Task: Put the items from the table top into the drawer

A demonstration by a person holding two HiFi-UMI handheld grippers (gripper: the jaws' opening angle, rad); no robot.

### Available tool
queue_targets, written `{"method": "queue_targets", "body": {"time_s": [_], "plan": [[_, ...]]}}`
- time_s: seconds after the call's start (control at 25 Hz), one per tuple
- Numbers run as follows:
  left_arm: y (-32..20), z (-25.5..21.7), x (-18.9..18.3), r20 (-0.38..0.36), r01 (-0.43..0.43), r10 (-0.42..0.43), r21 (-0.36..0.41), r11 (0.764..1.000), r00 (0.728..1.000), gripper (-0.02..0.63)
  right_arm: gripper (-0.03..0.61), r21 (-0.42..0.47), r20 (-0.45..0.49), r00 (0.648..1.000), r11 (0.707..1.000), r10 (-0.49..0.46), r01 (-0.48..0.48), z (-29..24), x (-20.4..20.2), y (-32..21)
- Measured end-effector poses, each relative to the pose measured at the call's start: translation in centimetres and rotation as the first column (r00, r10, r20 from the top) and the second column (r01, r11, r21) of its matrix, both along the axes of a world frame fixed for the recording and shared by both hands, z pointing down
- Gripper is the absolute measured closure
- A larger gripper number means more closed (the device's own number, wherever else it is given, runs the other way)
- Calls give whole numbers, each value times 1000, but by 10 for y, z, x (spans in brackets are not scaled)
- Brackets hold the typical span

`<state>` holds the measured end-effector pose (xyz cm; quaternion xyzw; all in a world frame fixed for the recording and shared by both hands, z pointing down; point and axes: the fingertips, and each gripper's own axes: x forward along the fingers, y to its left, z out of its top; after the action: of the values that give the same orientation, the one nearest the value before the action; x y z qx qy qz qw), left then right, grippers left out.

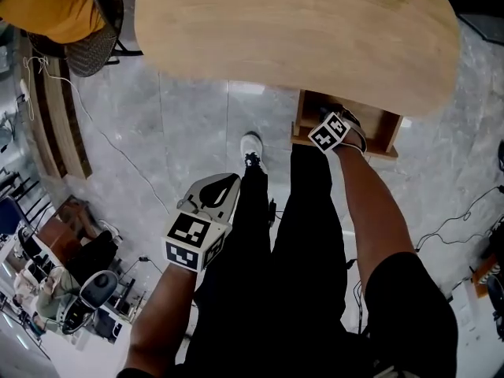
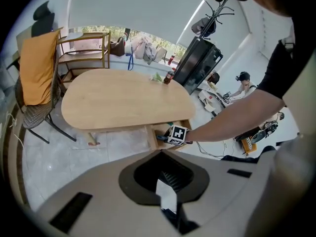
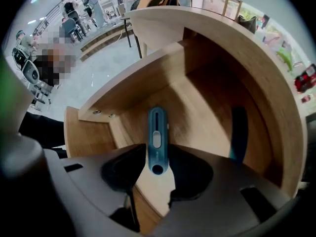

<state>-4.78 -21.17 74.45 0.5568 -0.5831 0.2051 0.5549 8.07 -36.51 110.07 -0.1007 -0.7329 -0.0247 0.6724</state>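
Blue cutter (image 3: pixel 157 132) down in the drawer (image 3: pixel 207 98), right claw (image 3: pixel 156 180) loosened around its tail.
The right claw points down into the open drawer under the table (image 1: pixel 299 30). Its jaws stand apart, with the cutter's holed end between them and the body running straight ahead over the wooden floor; no pad visibly presses on it. A second blue thing (image 3: pixel 239 132), too blurred to name, lies off to the claw's right by the drawer wall. The left claw (image 2: pixel 169 194) is clenched on nothing, held back from the table and aimed toward it. The cutter looks light, stiff and slim, with a smooth plastic shell that could slip or swivel in a narrow pinch. It is probably best gripped across its flat sides near mid-body, clear of the pale slider and the blade end.
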Motion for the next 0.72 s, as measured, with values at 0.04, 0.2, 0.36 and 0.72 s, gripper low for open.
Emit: {"method": "queue_targets", "body": {"time_s": [0.04,0.2,0.36,0.72], "plan": [[2,-4,-3,6,4,-4,13,1000,1000,609,426,9,-10,1000,1000,-2,2,-1,1,0],[13,-31,-11,26,11,-13,71,997,1000,609,407,28,-45,999,1000,-11,12,-38,9,10],[14,-82,-9,47,-17,9,168,986,999,609,407,29,-19,1000,999,-22,22,-113,14,27],[-3,-219,-46,150,-114,53,436,893,987,609,559,-47,335,868,927,366,-372,-342,-31,28]]}}
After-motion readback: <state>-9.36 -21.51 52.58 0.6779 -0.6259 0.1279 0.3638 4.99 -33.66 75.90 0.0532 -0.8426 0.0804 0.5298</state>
